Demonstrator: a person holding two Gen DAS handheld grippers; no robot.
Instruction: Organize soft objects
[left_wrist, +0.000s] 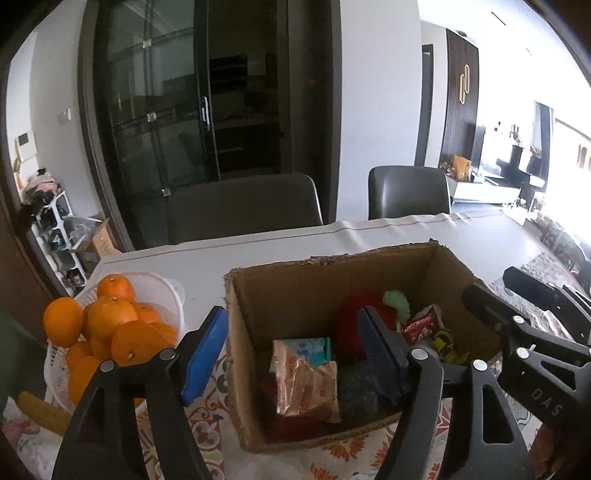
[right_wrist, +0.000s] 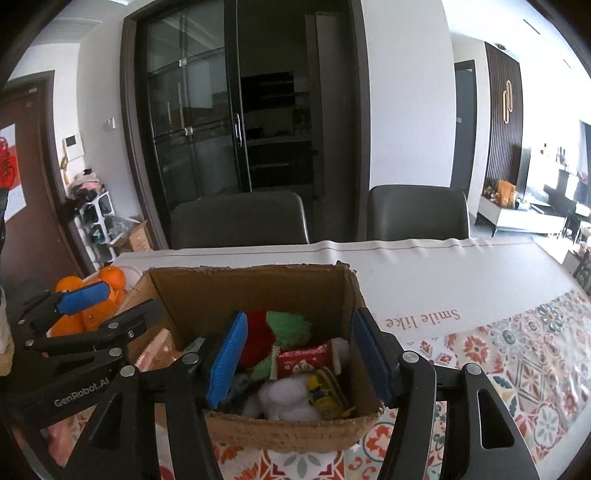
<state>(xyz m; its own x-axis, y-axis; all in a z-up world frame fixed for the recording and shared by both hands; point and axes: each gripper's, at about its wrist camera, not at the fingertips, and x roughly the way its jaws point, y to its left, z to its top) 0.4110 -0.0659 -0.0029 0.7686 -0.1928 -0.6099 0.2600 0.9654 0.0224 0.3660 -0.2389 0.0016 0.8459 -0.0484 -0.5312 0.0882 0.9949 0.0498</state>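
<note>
An open cardboard box (left_wrist: 447, 269) stands on the table; it also shows in the right wrist view (right_wrist: 255, 284). Inside lie a red plush with a green tuft (left_wrist: 351, 317) (right_wrist: 284, 325), a white plush (right_wrist: 284, 398), snack packets (left_wrist: 306, 380) and a yellow toy (right_wrist: 325, 391). My left gripper (left_wrist: 291, 350) is open and empty, one finger outside the box's left wall, the other over its inside. My right gripper (right_wrist: 299, 358) is open and empty above the box's near right part. It also shows at the right of the left wrist view (left_wrist: 517, 295).
A white basket (left_wrist: 162, 291) of oranges (left_wrist: 110, 317) stands left of the box, with a corn cob (left_wrist: 40, 410) beside it. A patterned tablecloth (right_wrist: 517, 350) covers the near table. Two dark chairs (right_wrist: 417, 214) stand behind the table's far edge.
</note>
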